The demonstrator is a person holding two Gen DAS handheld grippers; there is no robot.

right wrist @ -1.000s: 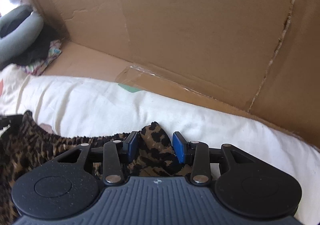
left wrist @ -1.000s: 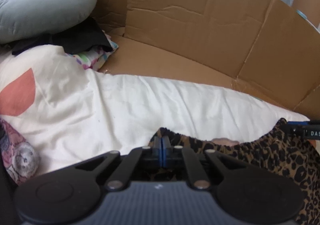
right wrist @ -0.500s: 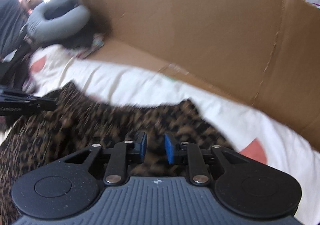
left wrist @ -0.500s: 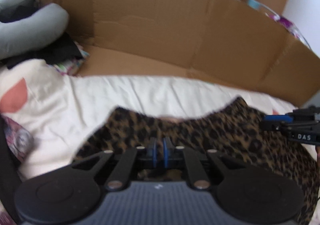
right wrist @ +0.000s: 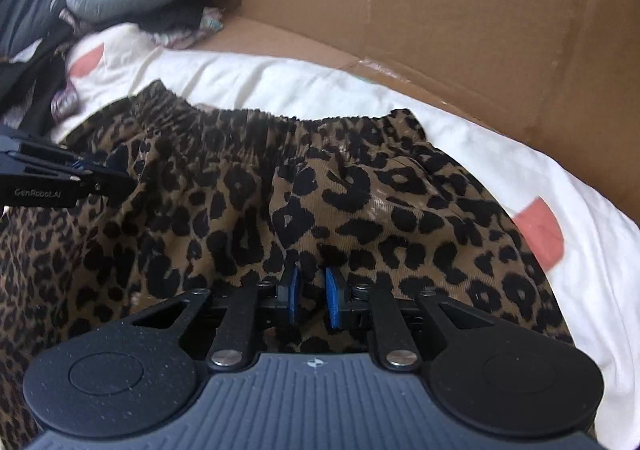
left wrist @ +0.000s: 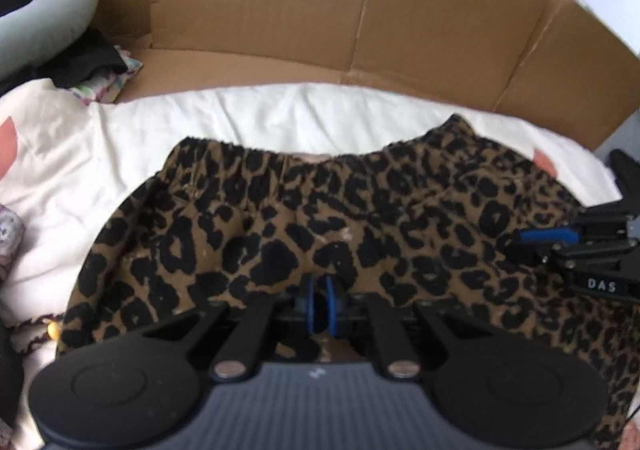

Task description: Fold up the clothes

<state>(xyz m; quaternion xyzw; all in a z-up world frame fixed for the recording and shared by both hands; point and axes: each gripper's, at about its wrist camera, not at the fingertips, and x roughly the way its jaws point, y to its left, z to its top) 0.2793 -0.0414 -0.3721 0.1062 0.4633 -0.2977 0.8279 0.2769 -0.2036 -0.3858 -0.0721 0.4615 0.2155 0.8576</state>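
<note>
A leopard-print garment [left wrist: 320,209] with a gathered elastic waistband [left wrist: 260,157] lies spread on a white sheet [left wrist: 280,109]. My left gripper [left wrist: 320,290] is shut on a fold of its fabric near the lower middle. At the right edge of the left wrist view, my right gripper [left wrist: 532,240] reaches into the same garment. In the right wrist view the garment [right wrist: 240,189] fills the middle. My right gripper [right wrist: 311,278] has its jaws closing, with a ridge of leopard fabric pinched between the blue pads. The left gripper [right wrist: 116,173] enters there from the left.
A tall cardboard wall [left wrist: 320,9] bounds the far side, seen too as cardboard [right wrist: 440,9]. A grey neck pillow [left wrist: 44,25] and dark clothes [left wrist: 88,61] lie at the far left. The sheet carries pink patches [right wrist: 540,234]. A sleeve shows at the top left.
Both grippers have drawn back from the cardboard wall, dragging the garment with them, so much more leopard fabric shows ahead. The right jaws have narrowed onto the fabric.
</note>
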